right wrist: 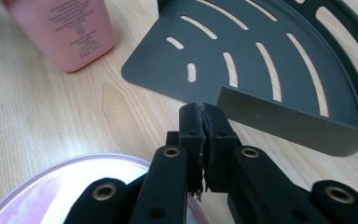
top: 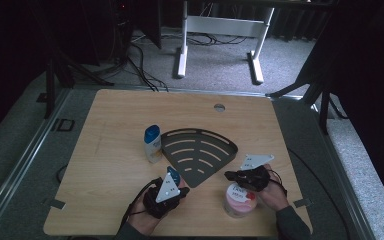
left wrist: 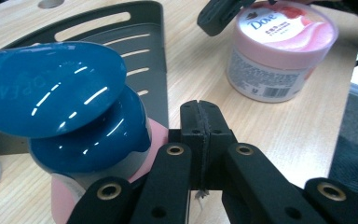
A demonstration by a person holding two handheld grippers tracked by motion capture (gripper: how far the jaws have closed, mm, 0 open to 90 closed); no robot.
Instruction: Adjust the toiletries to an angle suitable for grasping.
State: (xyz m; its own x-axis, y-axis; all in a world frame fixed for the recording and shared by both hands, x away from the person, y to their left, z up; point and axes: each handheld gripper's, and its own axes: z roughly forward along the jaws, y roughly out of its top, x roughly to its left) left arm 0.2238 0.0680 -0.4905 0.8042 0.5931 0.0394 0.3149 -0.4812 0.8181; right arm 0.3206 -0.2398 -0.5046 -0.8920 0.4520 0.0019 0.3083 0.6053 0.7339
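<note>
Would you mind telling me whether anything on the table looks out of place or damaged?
Nothing stands out. The pink bottle with the blue cap and the Dove jar stand upright beside the dark corner shelf, and nothing has spilled on the table.

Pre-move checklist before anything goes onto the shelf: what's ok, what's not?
1. Left gripper has the pink bottle: not ok, jaws shut, empty, bottle beside them.
2. Right gripper has the jar: not ok, jaws shut, empty, above the jar.
3. Shelf free to load: ok, nothing on it.
4. Bottle upright: ok, blue cap on top.
5. Jar lid on: ok.
6. White bottle off the shelf: ok, standing by its left edge.
</note>
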